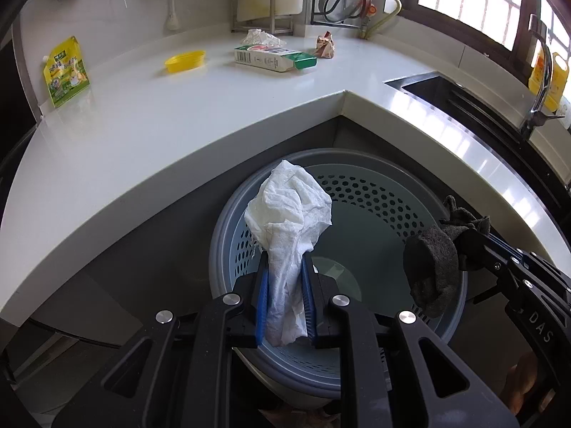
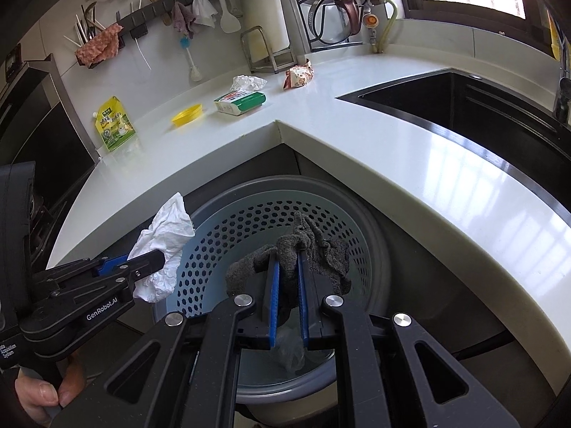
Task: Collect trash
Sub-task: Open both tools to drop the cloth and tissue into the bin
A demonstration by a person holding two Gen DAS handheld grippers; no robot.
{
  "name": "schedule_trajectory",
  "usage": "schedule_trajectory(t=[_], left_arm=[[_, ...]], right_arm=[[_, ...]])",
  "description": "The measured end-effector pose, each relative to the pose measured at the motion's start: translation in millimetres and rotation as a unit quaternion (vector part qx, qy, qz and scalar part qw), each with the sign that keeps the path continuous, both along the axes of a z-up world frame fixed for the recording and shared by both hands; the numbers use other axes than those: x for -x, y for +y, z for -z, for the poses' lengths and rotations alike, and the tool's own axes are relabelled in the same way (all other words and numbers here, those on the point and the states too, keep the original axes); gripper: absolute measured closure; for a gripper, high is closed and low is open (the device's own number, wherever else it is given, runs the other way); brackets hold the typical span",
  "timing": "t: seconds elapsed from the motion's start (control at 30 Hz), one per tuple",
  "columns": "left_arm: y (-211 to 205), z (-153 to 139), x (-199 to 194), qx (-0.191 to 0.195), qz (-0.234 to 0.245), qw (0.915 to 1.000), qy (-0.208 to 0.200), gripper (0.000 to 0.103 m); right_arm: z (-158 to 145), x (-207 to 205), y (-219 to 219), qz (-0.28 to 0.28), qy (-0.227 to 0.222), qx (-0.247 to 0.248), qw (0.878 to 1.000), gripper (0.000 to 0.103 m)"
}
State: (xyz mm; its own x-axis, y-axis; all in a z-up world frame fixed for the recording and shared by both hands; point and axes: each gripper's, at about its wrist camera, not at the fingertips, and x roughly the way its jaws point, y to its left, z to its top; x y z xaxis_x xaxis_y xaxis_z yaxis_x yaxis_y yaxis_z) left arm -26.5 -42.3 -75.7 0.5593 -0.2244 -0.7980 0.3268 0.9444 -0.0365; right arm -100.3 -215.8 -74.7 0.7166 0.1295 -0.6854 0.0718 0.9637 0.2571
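Over perforated grey-blue plastic bin (image 1: 374, 192), left gripper (image 1: 285, 260) pinching crumpled white tissue (image 1: 289, 207), right gripper (image 2: 285, 260) pinching dark grey cloth (image 2: 314, 246), "GenRobot.AI" legible only from right wrist, "DAS" only from left.

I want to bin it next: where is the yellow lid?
The yellow lid lies on the white counter, far side of both views, between the green pouch and the carton.

My left gripper (image 2: 157, 262) reads "GenRobot.AI" on its side. My right gripper (image 1: 474, 246) shows "DAS". The counter packaging print is illegible.

Daylit from window (image 1: 474, 0) upper right, blown out. Glare streaks on countertop (image 2: 474, 164). Sharp centre; strong fisheye bending, dark vignette at corners.
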Motion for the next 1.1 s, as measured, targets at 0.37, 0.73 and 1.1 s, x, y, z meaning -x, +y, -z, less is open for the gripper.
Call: schedule_trajectory(t=[0.37,0.73,1.1], left_arm=[[3.2,7.1,-4.4,-0.005,-0.005,0.9999,0.014,0.085],[3.2,11.2,-9.3,-0.003,-0.004,0.9997,0.023,0.083],[8.3,13.4,-11.6,-0.001,-0.010,0.9996,0.027,0.072]], right_arm=[[11.1,-9.2,4.8,-0.015,0.016,-0.006,1.000,0.094],[17.1,-14.5,4.3,-0.016,0.029,-0.008,0.999,0.093],[20.6,-18.6,3.9,-0.016,0.031,-0.007,0.999,0.091]])
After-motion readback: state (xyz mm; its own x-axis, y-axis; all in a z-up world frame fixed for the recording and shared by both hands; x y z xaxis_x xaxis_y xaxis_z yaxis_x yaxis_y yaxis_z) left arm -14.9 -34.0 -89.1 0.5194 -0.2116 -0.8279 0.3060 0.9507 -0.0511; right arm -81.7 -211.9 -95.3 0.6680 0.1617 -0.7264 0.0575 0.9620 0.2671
